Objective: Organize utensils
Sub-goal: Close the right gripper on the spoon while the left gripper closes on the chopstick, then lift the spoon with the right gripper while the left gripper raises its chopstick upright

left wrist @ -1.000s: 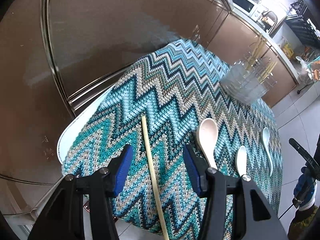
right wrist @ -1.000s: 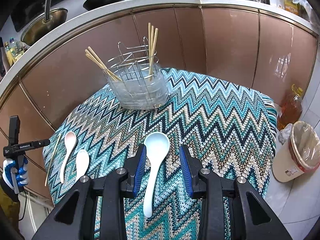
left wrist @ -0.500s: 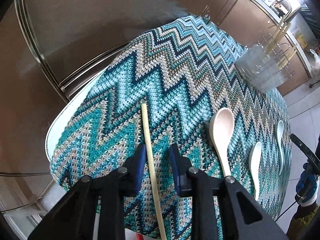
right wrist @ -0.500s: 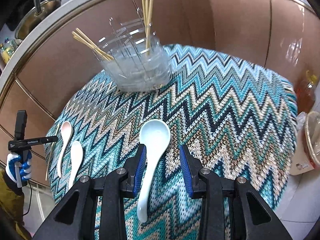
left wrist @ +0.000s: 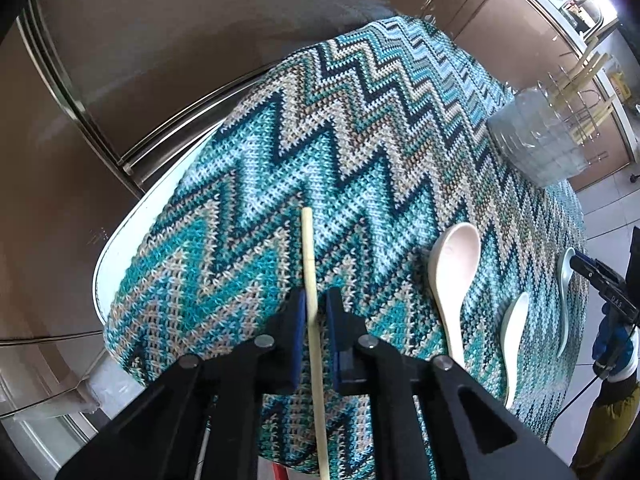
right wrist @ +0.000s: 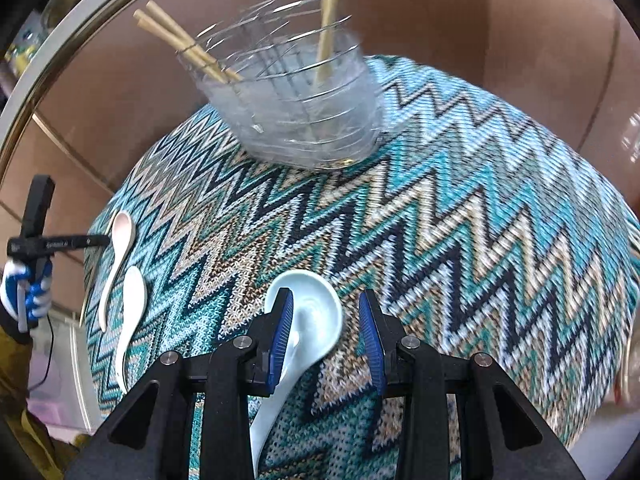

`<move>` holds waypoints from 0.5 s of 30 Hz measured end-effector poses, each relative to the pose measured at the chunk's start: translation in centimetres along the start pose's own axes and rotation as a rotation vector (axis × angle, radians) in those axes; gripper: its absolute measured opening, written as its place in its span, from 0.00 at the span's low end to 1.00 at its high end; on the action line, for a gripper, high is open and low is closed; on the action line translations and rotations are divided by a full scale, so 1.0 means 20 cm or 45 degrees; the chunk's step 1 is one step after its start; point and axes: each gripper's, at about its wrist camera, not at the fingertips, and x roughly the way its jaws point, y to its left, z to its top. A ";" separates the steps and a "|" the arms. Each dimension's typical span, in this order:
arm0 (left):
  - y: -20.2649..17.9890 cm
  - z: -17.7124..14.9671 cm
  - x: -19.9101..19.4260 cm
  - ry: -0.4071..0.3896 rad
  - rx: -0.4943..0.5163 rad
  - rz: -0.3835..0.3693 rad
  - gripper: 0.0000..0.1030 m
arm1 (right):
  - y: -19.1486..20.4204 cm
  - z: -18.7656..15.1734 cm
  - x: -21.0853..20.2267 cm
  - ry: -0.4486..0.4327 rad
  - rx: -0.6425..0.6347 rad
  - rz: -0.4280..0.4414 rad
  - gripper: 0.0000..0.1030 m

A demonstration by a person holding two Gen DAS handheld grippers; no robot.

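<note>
While your left gripper (left wrist: 316,312) sits low over the near edge of the teal zigzag-knit tablecloth (left wrist: 360,152), its blue-padded jaws are pressed in on a pale wooden chopstick (left wrist: 309,256), pinching it partway along its length; the far tip lies on the cloth ahead of the fingers and the near end runs back beneath the gripper. Off to the right of it lie a pinkish-white ceramic soup spoon (left wrist: 454,276) and a smaller white ceramic spoon (left wrist: 514,340), side by side but apart. Your right gripper (right wrist: 325,328) hovers with its jaws spread around the bowl of a light blue ceramic soup spoon (right wrist: 316,320); the left pad is just beside the bowl's rim, the right pad clear of it, and the handle trails back under the gripper. Beyond, at the cloth's far side, stands a clear plastic utensil holder with a wire rack (right wrist: 296,108), with several chopsticks leaning in it.
</note>
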 end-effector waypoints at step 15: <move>-0.01 -0.01 0.00 -0.032 -0.009 0.014 0.06 | 0.08 0.04 0.13 0.072 -0.174 -0.026 0.10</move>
